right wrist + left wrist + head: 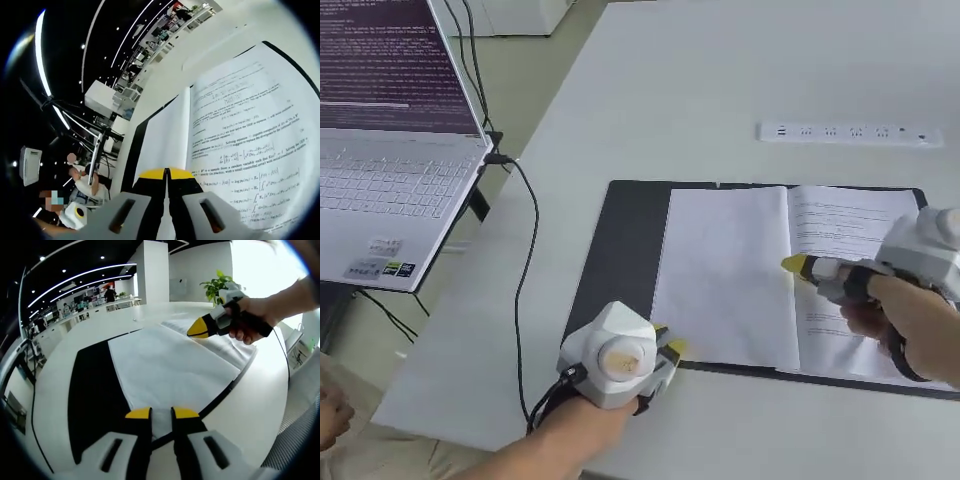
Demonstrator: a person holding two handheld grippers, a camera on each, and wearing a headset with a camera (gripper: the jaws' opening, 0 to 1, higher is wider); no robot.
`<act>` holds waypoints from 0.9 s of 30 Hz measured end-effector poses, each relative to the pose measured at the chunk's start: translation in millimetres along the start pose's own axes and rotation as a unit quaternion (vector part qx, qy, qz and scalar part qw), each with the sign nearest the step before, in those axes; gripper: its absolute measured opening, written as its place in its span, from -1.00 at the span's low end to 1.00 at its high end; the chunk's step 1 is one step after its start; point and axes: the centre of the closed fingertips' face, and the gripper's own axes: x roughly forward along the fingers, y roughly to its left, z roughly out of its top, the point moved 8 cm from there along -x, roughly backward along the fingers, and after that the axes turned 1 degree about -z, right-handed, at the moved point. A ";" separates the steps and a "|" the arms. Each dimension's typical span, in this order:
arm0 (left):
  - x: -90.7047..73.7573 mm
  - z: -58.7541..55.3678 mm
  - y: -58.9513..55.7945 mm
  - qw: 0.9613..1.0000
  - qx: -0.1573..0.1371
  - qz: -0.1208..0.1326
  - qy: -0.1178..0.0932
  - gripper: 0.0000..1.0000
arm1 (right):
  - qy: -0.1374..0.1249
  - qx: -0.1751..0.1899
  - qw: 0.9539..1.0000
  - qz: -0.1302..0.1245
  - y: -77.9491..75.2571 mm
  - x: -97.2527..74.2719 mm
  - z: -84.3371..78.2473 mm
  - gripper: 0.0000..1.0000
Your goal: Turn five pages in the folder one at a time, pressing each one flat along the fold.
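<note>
Read little: dense printed mathematics on the right-hand page (240,130), with "log p" terms legible in the right gripper view and the rest too small. Found a laptop (390,170) at 10 o'clock in the head view, with pale lines of text on a dark purple screen, illegible, and unreadable stickers on the palm rest.

Found the folder (620,250) lying open and flat on the white surface (700,80), toward 3 o'clock from the middle of the head view. Noted a matte black cover, a blank white page (725,270) on the left half and the right-hand page beside it.

Saw the right hand-held gripper (795,266) reaching in from 3 o'clock, gripped round its grey body, yellow-tipped jaws pressed together and aimed at the fold between the two pages. Could not tell whether it touched the paper.

Saw the left hand-held gripper (670,347) at 6 o'clock, at the folder's near edge by the corner of the blank white page, jaws a narrow gap apart, forearm entering from below.

Noted a white power strip (850,133) beyond the folder at 1 o'clock and a black cable (525,260) trailing from the laptop.
</note>
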 end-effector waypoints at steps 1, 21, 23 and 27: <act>0.2 -0.2 0.2 1.000 0.001 0.000 0.001 -0.73 | 0.002 0.006 1.000 0.002 -1.5 2.9 0.9 -1.00; -2.0 0.3 -0.8 1.000 -0.007 0.008 0.001 -0.73 | -0.013 0.045 0.999 0.001 -12.2 33.5 42.2 -1.00; -1.9 0.2 -0.7 1.000 -0.006 0.008 0.001 -0.73 | -0.011 0.037 0.999 -0.003 -11.5 36.9 47.4 -1.00; -1.8 0.3 -0.5 1.000 -0.004 0.007 0.002 -0.73 | -0.013 0.033 0.999 -0.009 -13.5 43.4 57.8 -1.00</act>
